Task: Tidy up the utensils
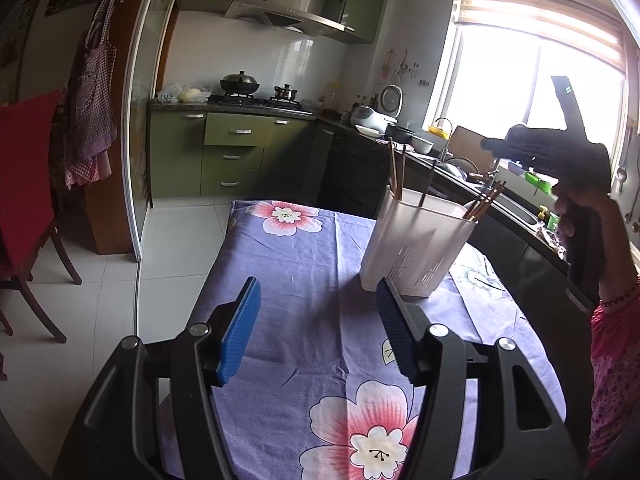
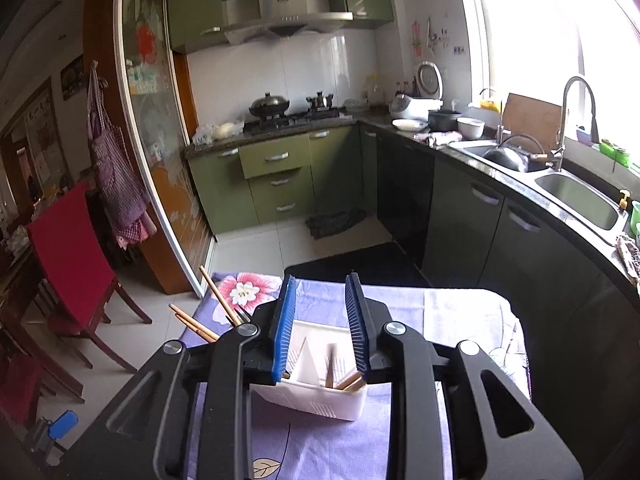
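A table draped in a purple floral tablecloth (image 1: 304, 280) fills the foreground of a green-cabinet kitchen. On it stands the white utensil holder (image 1: 416, 240), a slotted plastic caddy split into compartments, upright and toward the table's right side in the left wrist view. Wooden chopsticks (image 1: 486, 200) lean out of one compartment, and another pair (image 1: 396, 168) stands in the far one; a darker, thin utensil sits between them, though it is too slim to name with confidence.

The left gripper (image 1: 316, 332) hovers low over the cloth with its jaws spread and nothing between them, its right pad just beside the holder's base. The right gripper (image 2: 322, 328) hangs directly above the holder, jaws partly apart and empty; chopstick ends (image 2: 348, 382) lie in the compartment below it.

The utensils look to be already in the holder, so the risk now is mostly clumsiness. The left gripper's pad is close enough to nudge the light caddy, and with the leaning chopsticks weighting one side it could tip or slide. The right gripper, if lowered carelessly, could catch a protruding stick and lever it out.
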Demonstrator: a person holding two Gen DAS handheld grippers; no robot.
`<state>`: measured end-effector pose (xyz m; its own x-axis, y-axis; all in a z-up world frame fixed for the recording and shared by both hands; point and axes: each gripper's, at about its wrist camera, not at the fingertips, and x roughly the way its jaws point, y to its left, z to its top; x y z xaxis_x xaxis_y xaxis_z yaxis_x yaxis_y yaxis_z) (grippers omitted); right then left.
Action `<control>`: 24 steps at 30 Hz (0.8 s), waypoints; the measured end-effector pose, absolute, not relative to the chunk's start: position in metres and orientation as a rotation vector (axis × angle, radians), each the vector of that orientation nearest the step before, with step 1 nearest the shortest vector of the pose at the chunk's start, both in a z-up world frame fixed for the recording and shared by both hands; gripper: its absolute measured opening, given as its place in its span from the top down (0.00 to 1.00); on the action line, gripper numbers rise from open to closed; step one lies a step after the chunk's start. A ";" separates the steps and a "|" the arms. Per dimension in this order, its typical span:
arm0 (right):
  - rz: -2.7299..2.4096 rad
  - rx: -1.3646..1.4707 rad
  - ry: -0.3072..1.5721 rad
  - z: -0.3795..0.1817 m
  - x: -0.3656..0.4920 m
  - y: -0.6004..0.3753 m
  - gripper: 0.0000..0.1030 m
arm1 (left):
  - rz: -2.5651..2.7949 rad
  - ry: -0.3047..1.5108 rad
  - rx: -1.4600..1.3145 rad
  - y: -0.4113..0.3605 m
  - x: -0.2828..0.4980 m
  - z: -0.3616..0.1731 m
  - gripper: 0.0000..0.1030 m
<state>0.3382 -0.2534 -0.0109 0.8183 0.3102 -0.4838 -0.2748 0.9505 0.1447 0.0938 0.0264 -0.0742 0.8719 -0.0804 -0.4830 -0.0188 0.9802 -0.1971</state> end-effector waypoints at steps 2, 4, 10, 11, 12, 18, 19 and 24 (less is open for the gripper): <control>0.332 0.082 0.465 0.001 0.311 -0.265 0.72 | -0.030 0.509 -0.182 0.022 0.092 -0.073 0.40; 0.331 0.077 0.414 0.006 0.282 -0.274 0.56 | -0.035 0.505 -0.177 0.018 0.091 -0.073 0.38; 0.268 0.015 0.371 -0.046 0.188 -0.300 0.13 | -0.044 0.491 -0.155 0.008 0.083 -0.081 0.19; 0.258 0.013 0.378 -0.061 0.175 -0.304 0.09 | -0.049 0.493 -0.146 0.005 0.081 -0.083 0.14; 0.252 0.015 0.387 -0.074 0.162 -0.306 0.05 | -0.056 0.494 -0.135 0.002 0.079 -0.085 0.10; 0.219 0.064 0.415 -0.142 0.100 -0.317 0.05 | -0.072 0.508 -0.088 -0.012 0.066 -0.097 0.07; 0.216 0.065 0.408 -0.148 0.091 -0.317 0.05 | -0.074 0.510 -0.091 -0.013 0.063 -0.098 0.07; 0.224 0.051 0.372 -0.150 0.058 -0.313 0.05 | -0.067 0.495 -0.089 -0.013 0.048 -0.099 0.07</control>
